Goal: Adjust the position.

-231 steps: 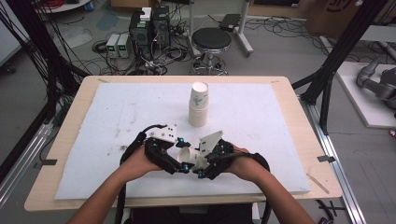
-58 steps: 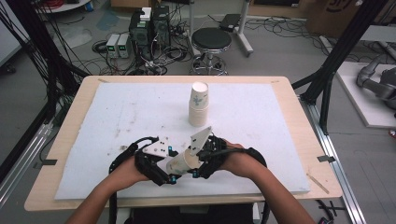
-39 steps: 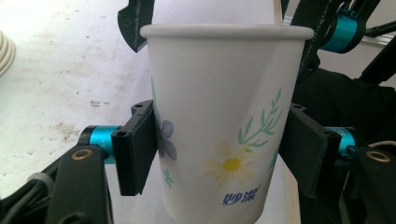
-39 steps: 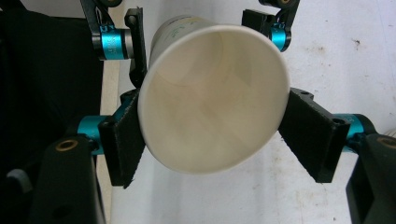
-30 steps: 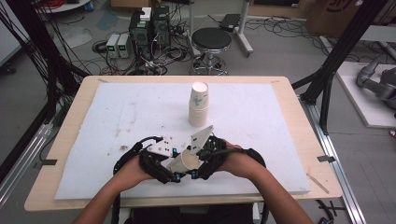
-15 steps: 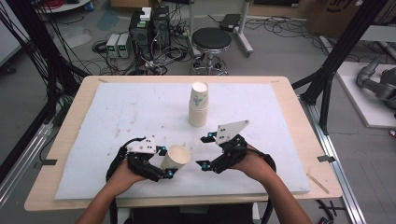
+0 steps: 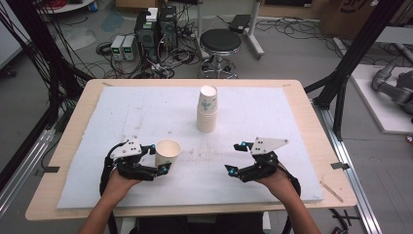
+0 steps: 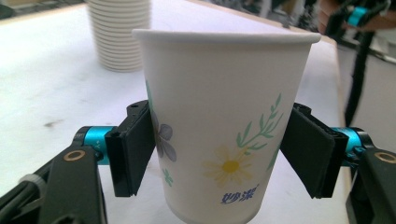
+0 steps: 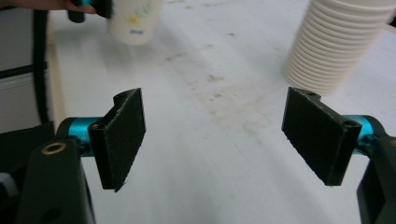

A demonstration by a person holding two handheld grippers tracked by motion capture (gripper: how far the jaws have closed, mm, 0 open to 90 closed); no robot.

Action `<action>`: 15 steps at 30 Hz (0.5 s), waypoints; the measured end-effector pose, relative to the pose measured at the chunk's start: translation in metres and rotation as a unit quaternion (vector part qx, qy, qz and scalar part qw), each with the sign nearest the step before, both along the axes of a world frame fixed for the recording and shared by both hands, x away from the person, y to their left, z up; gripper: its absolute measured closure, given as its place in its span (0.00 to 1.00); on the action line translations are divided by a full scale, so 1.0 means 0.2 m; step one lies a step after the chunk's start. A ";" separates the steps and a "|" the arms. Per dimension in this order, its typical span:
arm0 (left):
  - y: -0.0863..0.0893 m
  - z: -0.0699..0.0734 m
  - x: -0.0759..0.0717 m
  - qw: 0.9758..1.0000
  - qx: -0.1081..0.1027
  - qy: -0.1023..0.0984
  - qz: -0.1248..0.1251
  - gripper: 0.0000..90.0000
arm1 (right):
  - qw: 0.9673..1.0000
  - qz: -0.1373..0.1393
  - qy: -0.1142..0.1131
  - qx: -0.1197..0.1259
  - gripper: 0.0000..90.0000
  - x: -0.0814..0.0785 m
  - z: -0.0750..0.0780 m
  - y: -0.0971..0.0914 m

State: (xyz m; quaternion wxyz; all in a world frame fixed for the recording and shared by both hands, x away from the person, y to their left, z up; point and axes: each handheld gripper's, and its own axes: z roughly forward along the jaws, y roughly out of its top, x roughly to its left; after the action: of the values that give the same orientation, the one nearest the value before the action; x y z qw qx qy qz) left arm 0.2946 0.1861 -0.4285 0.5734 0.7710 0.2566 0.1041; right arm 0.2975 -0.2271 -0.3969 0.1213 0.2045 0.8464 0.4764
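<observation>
A white paper cup [image 7: 168, 152] with a flower print stands upright at the front left of the white mat [image 7: 272, 112]. My left gripper [image 7: 162, 157] is shut on it. In the left gripper view both black pads [image 8: 135, 149] touch the sides of the cup [image 8: 219, 116]; the jaws have just been opening a little, with the cup still between them. My right gripper [image 7: 233, 158] is open and empty at the front right, well away from the cup. Its pads [image 9: 123, 135] stand wide apart over bare mat. A tall stack of paper cups [image 7: 208, 109] stands mid-table.
The stack of cups [image 9: 336, 42] rises just beyond my right gripper's right jaw, and shows behind the held cup as the stack [image 8: 119, 32]. The mat is stained in the middle. The wooden table edge [image 7: 311, 126] rims it. A stool [image 7: 220, 44] and cables lie behind the table.
The two hands have drawn apart: the left gripper carried the cup leftward and it now stands upright rather than tipped, while the right gripper moved right with nothing in it.
</observation>
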 end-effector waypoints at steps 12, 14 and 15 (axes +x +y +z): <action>0.12 -0.02 -0.03 0.996 -0.027 -0.035 0.077 0.32 | 0.995 -0.099 -0.011 0.027 0.25 -0.02 -0.13 -0.16; 0.13 -0.02 -0.04 0.995 -0.028 -0.043 0.085 0.32 | 0.994 -0.108 -0.014 0.027 0.25 -0.03 -0.14 -0.18; 0.14 -0.02 -0.04 0.994 -0.029 -0.046 0.091 0.32 | 0.993 -0.110 -0.013 0.026 0.25 -0.03 -0.14 -0.18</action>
State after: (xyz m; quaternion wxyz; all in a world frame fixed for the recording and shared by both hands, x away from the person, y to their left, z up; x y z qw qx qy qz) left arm 0.2868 0.2137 -0.4317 0.5946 0.7222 0.3017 0.1840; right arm 0.2919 -0.2641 -0.4246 0.1784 0.2935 0.8045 0.4847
